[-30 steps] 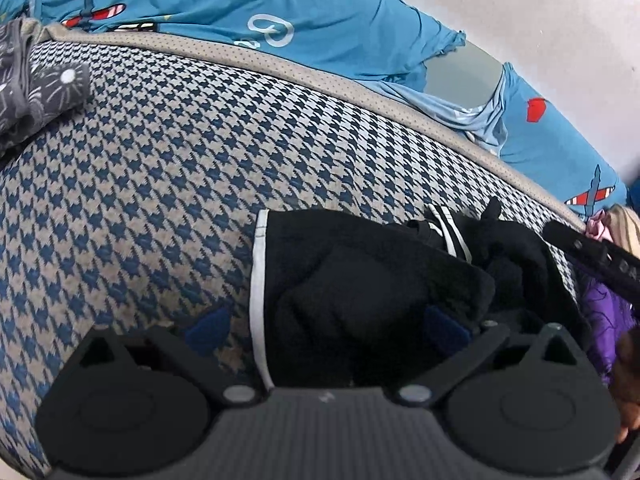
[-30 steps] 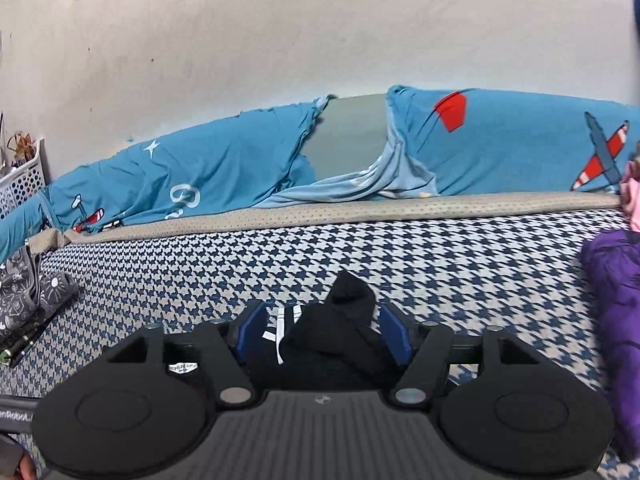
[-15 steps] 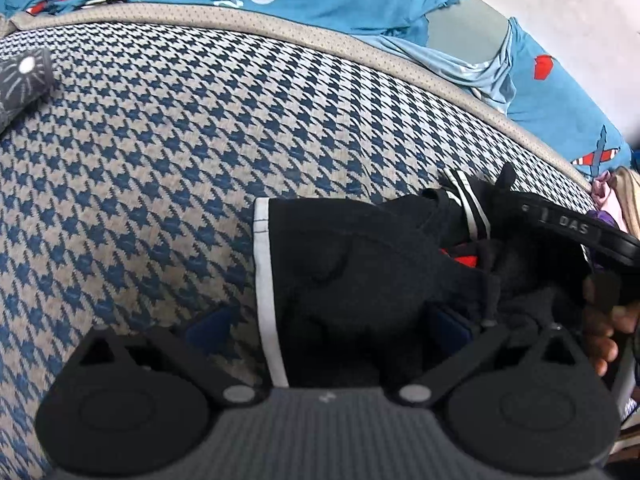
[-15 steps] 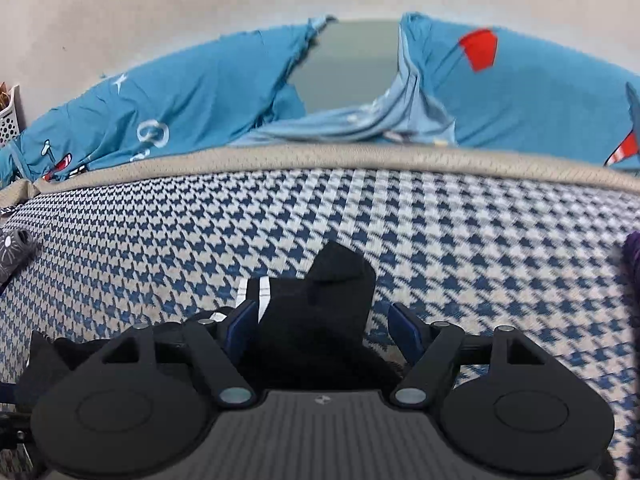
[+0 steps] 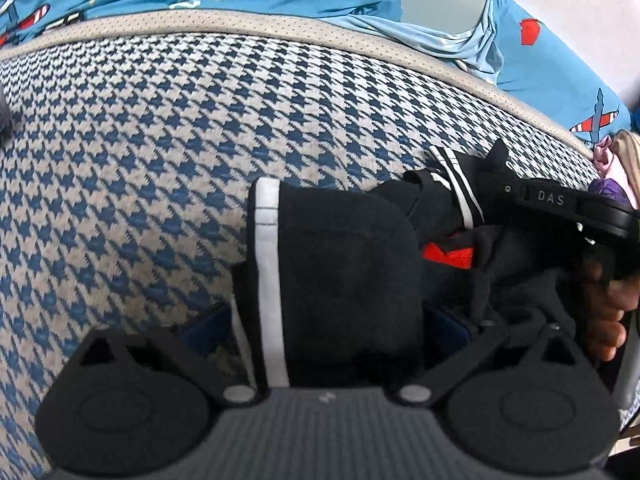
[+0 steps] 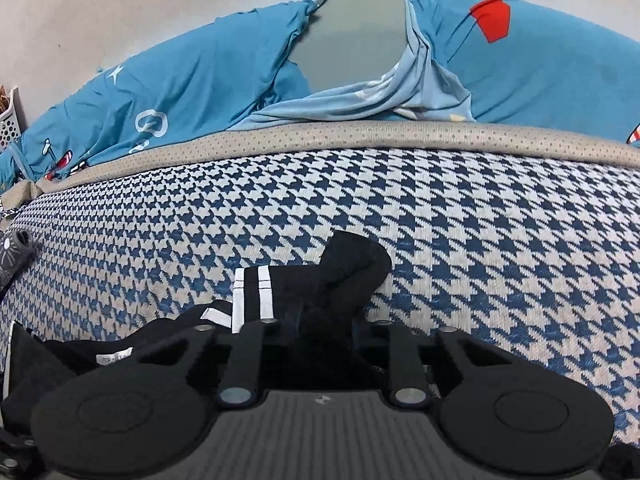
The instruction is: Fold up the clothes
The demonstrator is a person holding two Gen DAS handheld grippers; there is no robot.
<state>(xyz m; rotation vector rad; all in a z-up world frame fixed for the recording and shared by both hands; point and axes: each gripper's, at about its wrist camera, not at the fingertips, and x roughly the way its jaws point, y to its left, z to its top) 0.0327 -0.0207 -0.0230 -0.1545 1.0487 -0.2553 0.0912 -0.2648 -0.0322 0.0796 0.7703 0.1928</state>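
A black garment with white stripes [image 5: 340,264] lies bunched on the houndstooth bed cover [image 5: 160,140]. My left gripper [image 5: 324,332] is open, its blue pads on either side of the garment's near fold. The right gripper shows in the left wrist view [image 5: 568,208], coming in from the right edge over the garment. In the right wrist view my right gripper [image 6: 320,328] is shut on the black garment [image 6: 344,276], with a striped cuff [image 6: 252,296] beside it.
A blue printed quilt [image 6: 200,80] lies along the far edge by the white wall. A grey patterned item [image 6: 12,252] sits at the left. Purple and pink clothes [image 5: 612,184] lie at the right. A white basket [image 6: 10,120] stands far left.
My right gripper has closed on the garment's bunched end. Both grippers have dropped lower and closer to the bed. The left gripper has stayed open around the fold.
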